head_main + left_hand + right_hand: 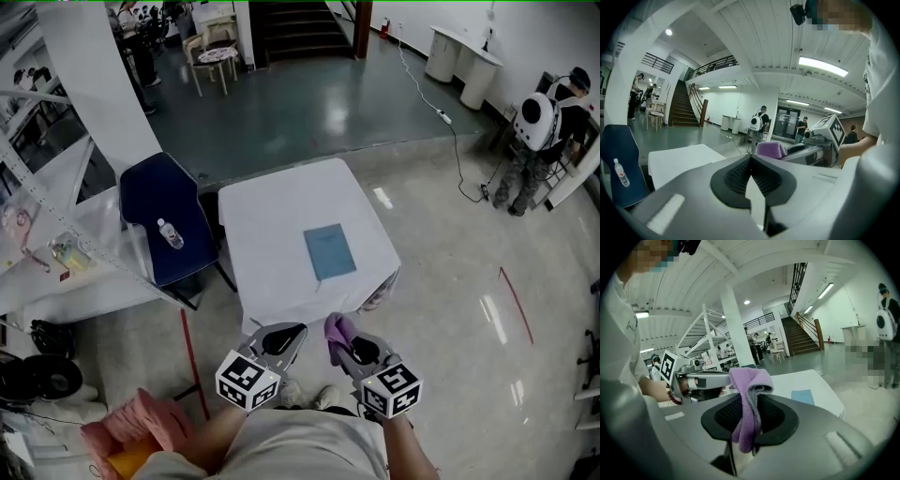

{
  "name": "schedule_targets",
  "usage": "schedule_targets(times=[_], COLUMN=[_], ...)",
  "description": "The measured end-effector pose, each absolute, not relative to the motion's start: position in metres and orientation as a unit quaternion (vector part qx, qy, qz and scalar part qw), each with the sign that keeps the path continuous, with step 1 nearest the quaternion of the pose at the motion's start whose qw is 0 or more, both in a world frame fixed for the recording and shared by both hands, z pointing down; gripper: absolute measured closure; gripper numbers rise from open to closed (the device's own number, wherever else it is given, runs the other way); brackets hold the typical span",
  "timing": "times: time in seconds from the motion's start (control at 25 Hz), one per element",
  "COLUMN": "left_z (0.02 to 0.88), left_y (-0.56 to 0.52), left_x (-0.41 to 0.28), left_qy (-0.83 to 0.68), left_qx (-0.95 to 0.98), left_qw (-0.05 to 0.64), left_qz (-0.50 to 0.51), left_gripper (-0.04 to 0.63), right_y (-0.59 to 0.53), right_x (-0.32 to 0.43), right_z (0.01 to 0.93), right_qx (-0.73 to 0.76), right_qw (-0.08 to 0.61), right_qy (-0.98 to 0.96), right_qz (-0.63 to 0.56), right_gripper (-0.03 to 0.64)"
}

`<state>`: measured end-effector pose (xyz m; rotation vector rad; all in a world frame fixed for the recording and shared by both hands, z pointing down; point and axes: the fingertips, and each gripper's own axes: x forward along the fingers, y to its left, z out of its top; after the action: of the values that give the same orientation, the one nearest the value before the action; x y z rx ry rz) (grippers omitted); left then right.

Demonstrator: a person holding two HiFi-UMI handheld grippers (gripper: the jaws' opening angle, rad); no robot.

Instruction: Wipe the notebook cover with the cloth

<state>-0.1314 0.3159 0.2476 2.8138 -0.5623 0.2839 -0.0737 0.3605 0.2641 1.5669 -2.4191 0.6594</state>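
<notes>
The right tongs pinch a purple cloth; the left tongs are pressed together. The notebook lies on the far surface.

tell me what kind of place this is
Likely a big open hall or lab used as a workspace, not a home: a wide staircase up to a railed mezzanine, metal shelving racks, and a lone cloth-covered table on polished floor.
</notes>
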Motion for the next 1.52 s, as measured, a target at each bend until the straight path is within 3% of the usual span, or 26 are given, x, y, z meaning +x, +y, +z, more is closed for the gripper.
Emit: schedule_targets(times=[0.76,1.52], left_z=[0.251,0.260], left_y=[0.293,0.238], left_x=[-0.172,-0.137], left_qy=[-0.165,-0.171], left_qx=[0.974,0.973], left_qw=[0.130,0.131], left_qz=[0.081,0.083], left_gripper=[0.595,0.595], right_y=[0.340,0.283], right_x=[-0.116,-0.083], right_z=[0.267,0.281], right_qx=[0.550,0.540], right_qw=[0.104,0.105], right_qy=[-0.800,-0.806], right_qz=[0.215,0.219], right_gripper=[0.512,0.512])
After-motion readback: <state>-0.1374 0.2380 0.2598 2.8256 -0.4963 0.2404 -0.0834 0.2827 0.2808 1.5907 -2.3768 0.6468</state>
